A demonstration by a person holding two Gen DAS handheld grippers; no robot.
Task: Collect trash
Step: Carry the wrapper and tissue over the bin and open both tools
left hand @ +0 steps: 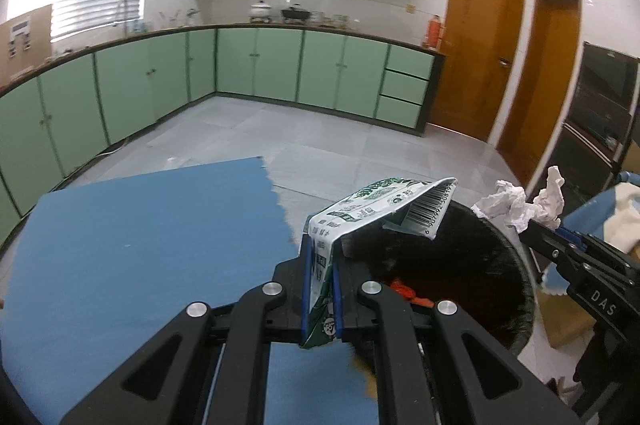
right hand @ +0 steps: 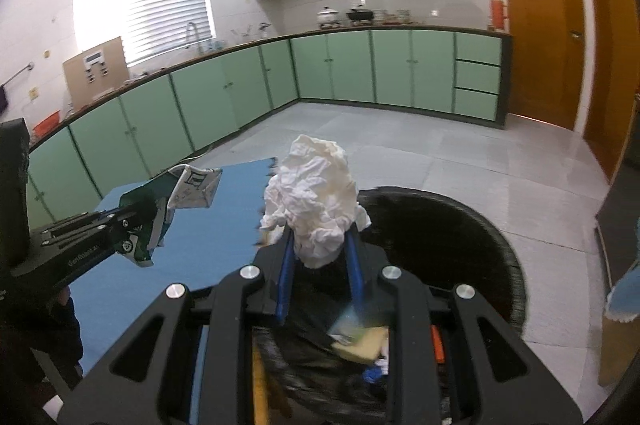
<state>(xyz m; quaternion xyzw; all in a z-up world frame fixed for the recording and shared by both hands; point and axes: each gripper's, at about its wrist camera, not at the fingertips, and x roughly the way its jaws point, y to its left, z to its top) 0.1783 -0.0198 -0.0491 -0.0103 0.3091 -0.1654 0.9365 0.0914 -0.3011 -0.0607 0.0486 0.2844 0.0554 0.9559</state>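
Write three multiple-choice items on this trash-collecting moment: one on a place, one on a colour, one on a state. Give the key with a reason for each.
1. Where is the crumpled tissue?
A. on the floor
B. between the right gripper's fingers, above the trash bin
C. on the counter

2. What colour is the mat on the table?
A. blue
B. red
C. yellow

3. What state is the left gripper in?
A. open and empty
B. shut on the tissue
C. shut on the flattened carton

Key: B, the tissue sits between the blue pads over the black-lined bin. A, the mat shows blue in both views. C, the pads pinch the green-and-white carton, barcode end sticking out.
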